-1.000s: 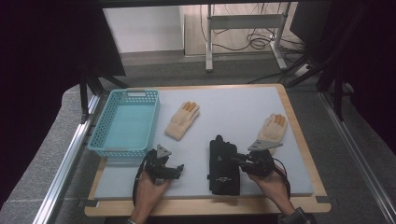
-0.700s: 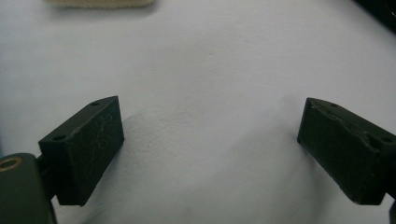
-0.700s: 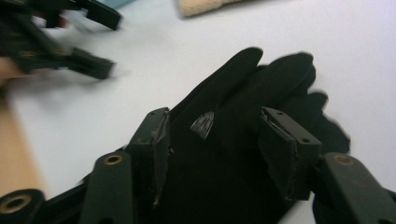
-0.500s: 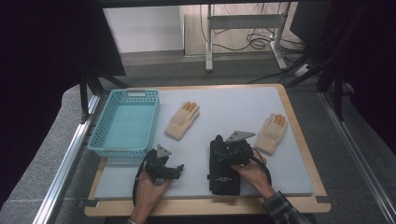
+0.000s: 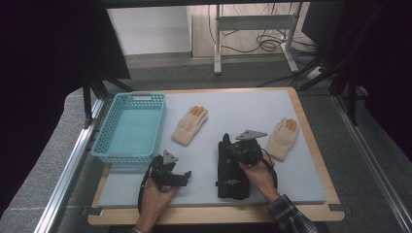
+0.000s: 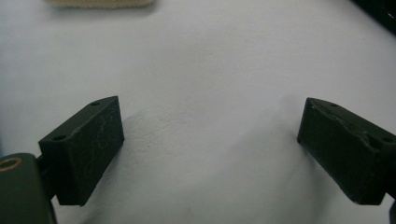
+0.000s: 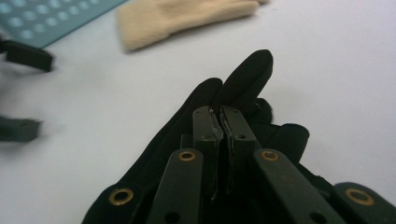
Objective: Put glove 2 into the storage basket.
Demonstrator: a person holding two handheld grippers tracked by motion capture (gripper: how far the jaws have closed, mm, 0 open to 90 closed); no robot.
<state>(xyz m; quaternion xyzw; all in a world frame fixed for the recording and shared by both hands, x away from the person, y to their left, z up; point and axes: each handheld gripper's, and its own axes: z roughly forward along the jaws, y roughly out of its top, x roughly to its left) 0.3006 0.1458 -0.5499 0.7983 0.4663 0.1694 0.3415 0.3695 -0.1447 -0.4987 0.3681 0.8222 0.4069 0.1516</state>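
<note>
A black glove [image 5: 231, 174] lies flat on the white mat [image 5: 301, 179], near its front edge. My right gripper [image 5: 234, 154] sits over the glove's upper half; its jaws have just closed. In the right gripper view my right gripper [image 7: 220, 112] is shut, pinching a fold of the black glove [image 7: 243, 77], one finger of which sticks up past the tips. My left gripper [image 5: 183, 176] rests on the mat left of the black glove. Its jaws stand wide apart with only bare mat between them, as my left gripper [image 6: 210, 140] shows in its own view.
Two cream gloves lie on the mat, one [image 5: 190, 124] near the middle and one [image 5: 283, 138] at the right. A light blue basket [image 5: 129, 127] stands at the left. The wooden table rim [image 5: 311, 212] frames the mat.
My right hand moved left, away from the right cream glove and onto the black glove, and its jaws closed on the fabric. The left hand stayed put.
</note>
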